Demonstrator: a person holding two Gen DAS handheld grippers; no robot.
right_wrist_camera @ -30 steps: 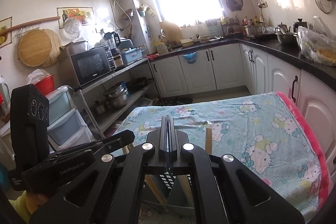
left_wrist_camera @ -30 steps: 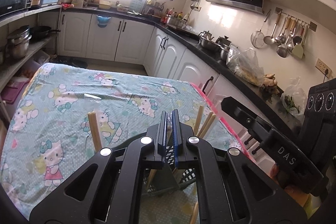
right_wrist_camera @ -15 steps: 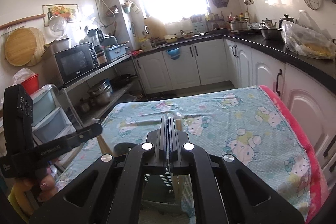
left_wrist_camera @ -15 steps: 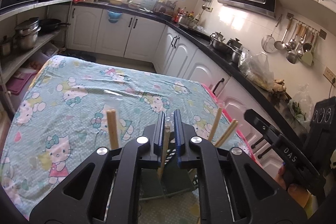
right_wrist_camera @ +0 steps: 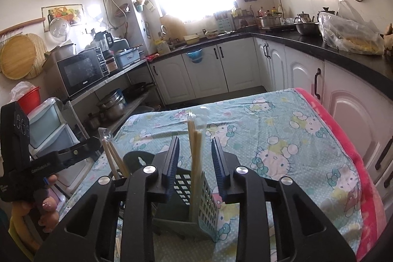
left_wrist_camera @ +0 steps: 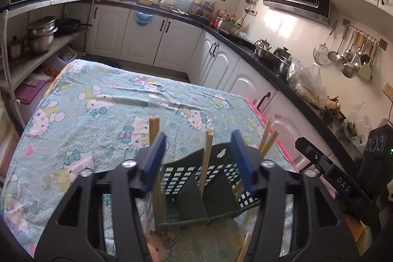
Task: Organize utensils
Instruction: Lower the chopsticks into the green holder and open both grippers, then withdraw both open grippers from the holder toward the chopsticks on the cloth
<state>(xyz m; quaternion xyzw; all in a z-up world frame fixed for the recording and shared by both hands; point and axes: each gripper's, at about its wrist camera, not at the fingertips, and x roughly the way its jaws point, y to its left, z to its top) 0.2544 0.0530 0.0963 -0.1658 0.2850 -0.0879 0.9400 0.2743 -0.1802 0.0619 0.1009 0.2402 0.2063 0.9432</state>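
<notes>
Both grippers are letting go. A second ago both had their jaws shut tight; now the jaws are opening.

The left gripper (left_wrist_camera: 197, 158) has its blue jaws quite wide. One pair of chopsticks (left_wrist_camera: 206, 161) stands between them, but the pads do not press it. It stands in the basket (left_wrist_camera: 196, 190), leaning a little. Another pair (left_wrist_camera: 154, 129) pokes up at 10 o'clock from the gripper, just behind the left pad, and a third pair (left_wrist_camera: 267, 139) sticks up at 2 o'clock, past the right pad.

The right gripper (right_wrist_camera: 196, 156) has narrower jaws, also opening. A pair of chopsticks (right_wrist_camera: 195, 163) stands between them with a gap on each side, so it is free. Its lower end sits in a slot of the basket (right_wrist_camera: 186, 203). More sticks (right_wrist_camera: 113, 158) lean at 9 o'clock from this gripper.

The basket sits on the cat cloth (left_wrist_camera: 98, 109), close in front of both grippers.

I think each hand has just dropped its pair into the basket. That part of the tidy-up looks done. The next good move is to lift both grippers straight up and away, slowly, so the pads do not knock the sticks or tip the basket.
</notes>
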